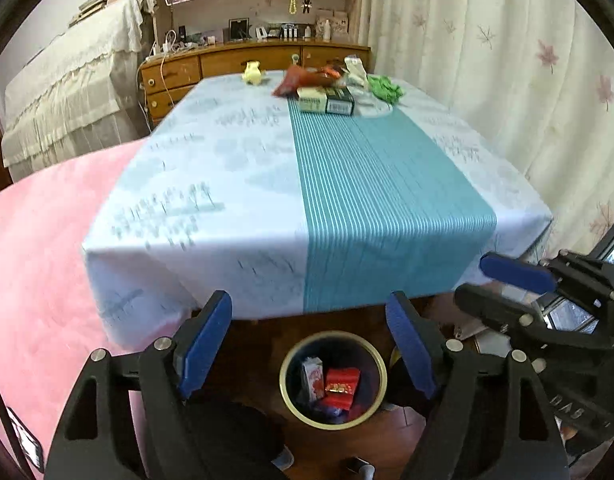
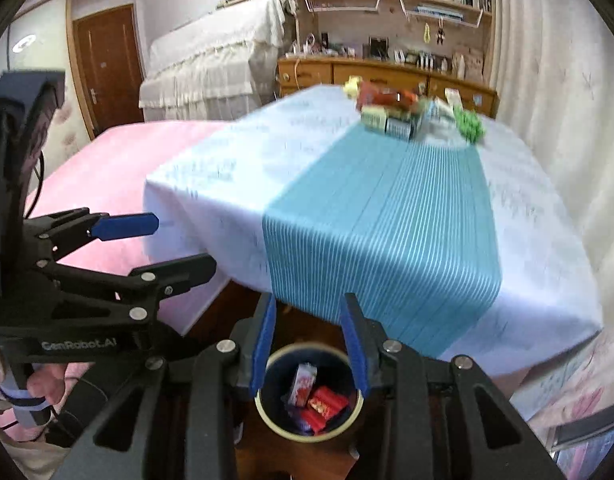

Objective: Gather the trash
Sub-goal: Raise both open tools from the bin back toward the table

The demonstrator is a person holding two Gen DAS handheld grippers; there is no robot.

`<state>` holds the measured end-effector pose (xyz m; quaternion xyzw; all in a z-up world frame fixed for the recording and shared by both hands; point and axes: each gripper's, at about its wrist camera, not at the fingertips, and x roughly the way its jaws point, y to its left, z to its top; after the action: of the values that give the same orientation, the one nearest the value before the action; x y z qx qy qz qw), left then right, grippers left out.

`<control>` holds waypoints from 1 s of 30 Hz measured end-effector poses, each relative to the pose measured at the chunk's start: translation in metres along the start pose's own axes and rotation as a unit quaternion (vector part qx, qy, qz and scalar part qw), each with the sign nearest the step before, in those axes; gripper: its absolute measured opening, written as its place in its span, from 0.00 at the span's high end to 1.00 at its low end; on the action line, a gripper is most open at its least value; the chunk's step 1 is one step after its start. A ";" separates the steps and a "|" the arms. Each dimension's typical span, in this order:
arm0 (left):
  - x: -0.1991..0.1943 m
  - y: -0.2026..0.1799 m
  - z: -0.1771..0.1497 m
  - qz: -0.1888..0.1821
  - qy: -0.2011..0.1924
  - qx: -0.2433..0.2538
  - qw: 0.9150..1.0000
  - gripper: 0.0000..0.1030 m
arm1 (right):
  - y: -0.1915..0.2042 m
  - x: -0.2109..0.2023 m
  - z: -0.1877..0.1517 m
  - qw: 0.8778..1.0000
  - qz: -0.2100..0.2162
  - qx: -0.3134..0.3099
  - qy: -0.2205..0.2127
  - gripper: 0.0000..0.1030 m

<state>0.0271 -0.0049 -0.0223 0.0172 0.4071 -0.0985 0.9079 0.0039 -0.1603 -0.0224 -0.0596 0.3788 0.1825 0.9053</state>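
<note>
Both grippers hang over a round bin (image 1: 333, 376) with a pale yellow rim, which stands on the wooden floor just before the table (image 1: 235, 184). The left gripper (image 1: 309, 344) has its blue flat pads spread wide and holds nothing. The right gripper (image 2: 310, 344) is also released and empty, its gap narrower. Inside the bin lie a glossy red packet (image 2: 325, 406) and a small white-and-red carton (image 2: 303, 384). More trash (image 1: 331, 88), crumpled wrappers and small boxes, sits at the far end of the smooth cloth with teal stripes.
</note>
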 end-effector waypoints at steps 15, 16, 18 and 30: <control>0.055 0.058 0.143 0.005 0.015 -0.002 1.000 0.24 | -0.075 0.032 0.134 0.999 -0.014 0.045 -0.026 0.51; 0.062 0.059 0.152 0.008 0.017 0.002 1.000 0.24 | -0.083 0.041 0.143 0.998 -0.013 0.052 -0.022 0.51; 0.084 0.062 0.174 0.010 0.024 0.012 1.000 0.24 | -0.099 0.059 0.161 0.997 -0.008 0.071 -0.014 0.51; 0.215 0.046 0.285 -0.017 0.049 0.089 0.995 0.24 | -0.176 0.176 0.226 0.985 0.031 0.167 0.031 0.49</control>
<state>0.3851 -0.0270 0.0056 0.0956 0.4410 -0.1490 0.8799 0.3342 -0.2178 0.0069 0.0989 0.4334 0.1431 0.8842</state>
